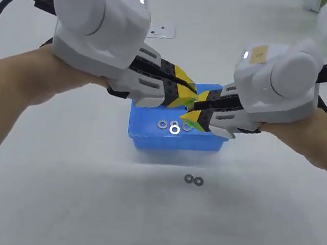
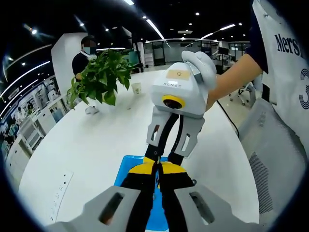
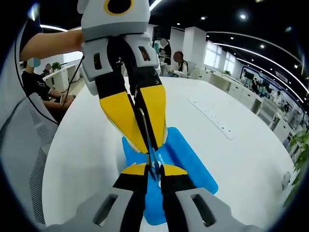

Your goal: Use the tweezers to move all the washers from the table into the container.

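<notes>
Blue container (image 1: 150, 140) holds washers (image 1: 174, 128); two more washers (image 1: 193, 180) lie on the desk (image 1: 73, 206) beside it. Left hand-held gripper (image 1: 197, 95) and right hand-held gripper (image 1: 191, 115) both clamp the tweezers (image 3: 147, 145) above it.

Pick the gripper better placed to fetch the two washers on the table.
Left, probably: the tweezers run between the left gripper's jaws, while the right gripper pinches only their tip. Both hover over the container, near the washers.
</notes>
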`<state>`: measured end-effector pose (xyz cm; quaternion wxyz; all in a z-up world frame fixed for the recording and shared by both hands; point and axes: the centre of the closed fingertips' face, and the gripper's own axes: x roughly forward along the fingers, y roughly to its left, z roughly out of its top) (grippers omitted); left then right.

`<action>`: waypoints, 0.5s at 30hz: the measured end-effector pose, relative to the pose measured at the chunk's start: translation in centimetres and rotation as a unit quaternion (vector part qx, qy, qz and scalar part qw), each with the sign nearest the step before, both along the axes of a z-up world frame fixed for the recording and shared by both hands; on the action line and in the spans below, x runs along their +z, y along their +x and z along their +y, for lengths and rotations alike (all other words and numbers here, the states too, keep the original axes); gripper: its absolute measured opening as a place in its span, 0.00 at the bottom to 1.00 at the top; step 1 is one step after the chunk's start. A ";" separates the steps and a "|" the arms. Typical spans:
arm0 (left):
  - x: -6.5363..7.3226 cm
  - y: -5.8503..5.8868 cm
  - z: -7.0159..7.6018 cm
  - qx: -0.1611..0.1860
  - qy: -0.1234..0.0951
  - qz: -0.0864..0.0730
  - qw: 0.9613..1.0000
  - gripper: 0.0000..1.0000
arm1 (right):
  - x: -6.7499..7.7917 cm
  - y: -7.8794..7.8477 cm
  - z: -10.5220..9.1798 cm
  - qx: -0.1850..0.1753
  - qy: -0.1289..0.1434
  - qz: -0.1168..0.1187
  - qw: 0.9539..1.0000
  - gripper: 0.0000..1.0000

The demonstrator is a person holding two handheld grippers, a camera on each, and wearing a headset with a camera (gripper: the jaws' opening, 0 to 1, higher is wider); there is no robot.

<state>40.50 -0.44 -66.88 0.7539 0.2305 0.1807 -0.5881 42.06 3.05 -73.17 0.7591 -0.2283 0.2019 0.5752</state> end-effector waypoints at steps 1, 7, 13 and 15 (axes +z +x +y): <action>0.2 -0.1 0.0 0.000 0.000 -0.002 1.000 0.06 | 0.3 -0.2 0.0 0.001 0.001 -0.003 1.000 0.11; 1.3 -1.2 0.2 -0.004 0.000 -0.012 1.000 0.06 | 1.5 -1.3 0.5 0.010 0.004 -0.014 1.000 0.11; 2.0 -2.3 0.2 -0.004 -0.006 -0.019 1.000 0.06 | 2.3 -2.4 0.4 0.014 0.005 -0.019 1.000 0.11; 2.0 -2.7 0.2 -0.006 -0.007 -0.018 1.000 0.06 | 2.3 -2.9 0.4 0.017 0.003 -0.019 1.000 0.11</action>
